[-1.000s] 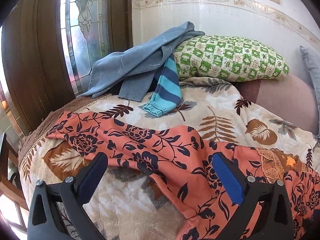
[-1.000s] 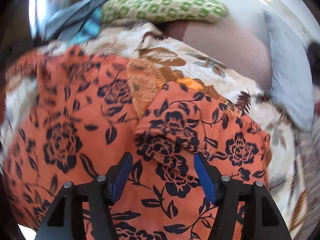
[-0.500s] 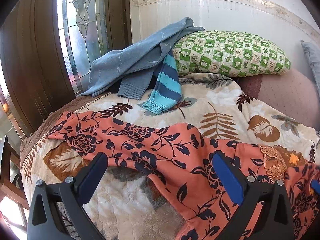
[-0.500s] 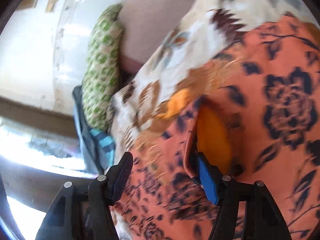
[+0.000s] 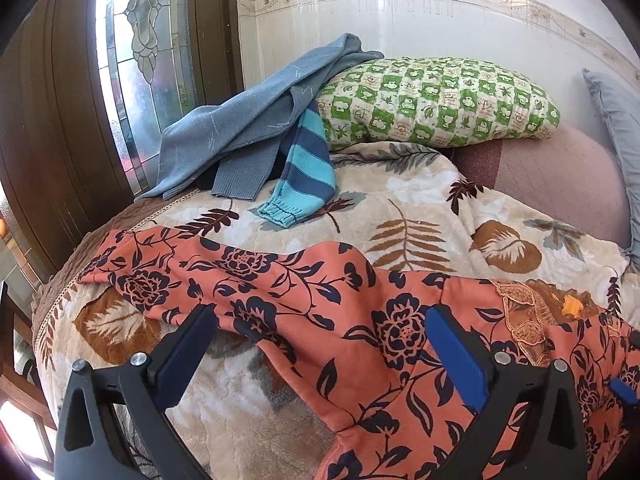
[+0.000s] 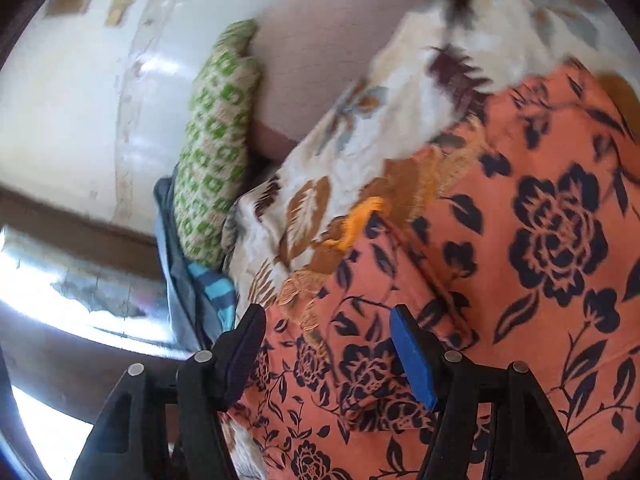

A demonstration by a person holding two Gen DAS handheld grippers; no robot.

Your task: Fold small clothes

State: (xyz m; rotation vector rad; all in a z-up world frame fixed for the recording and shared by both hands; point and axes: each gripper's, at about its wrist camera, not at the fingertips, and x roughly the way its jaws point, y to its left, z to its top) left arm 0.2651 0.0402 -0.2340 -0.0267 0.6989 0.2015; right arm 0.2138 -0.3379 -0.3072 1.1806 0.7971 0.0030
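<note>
An orange garment with dark blue flowers [image 5: 312, 280] lies spread across the bed, one sleeve stretched to the left. My left gripper [image 5: 320, 320] hovers open just above that sleeve and the body, with nothing between its fingers. In the right wrist view the garment [image 6: 540, 240] fills the lower right, with its lace neckline [image 6: 304, 296] near the fingers. My right gripper [image 6: 328, 316] is rolled on its side and open over the cloth beside the neckline, its pads apart and not pressing. In the left wrist view one of its blue pads [image 5: 622, 390] shows at the right edge.
A leaf-patterned blanket [image 5: 420, 216] covers the bed. At the back lie a blue-grey sweater [image 5: 248, 120], a striped blue sleeve [image 5: 308, 172] and a green checked pillow [image 5: 436, 100]. A grey pillow [image 5: 616, 112] leans at the right. A glazed wooden door [image 5: 148, 40] stands on the left.
My right gripper has rolled far over onto its side and moved across the garment toward the neckline. The left gripper and the garment's sleeve have stayed put.
</note>
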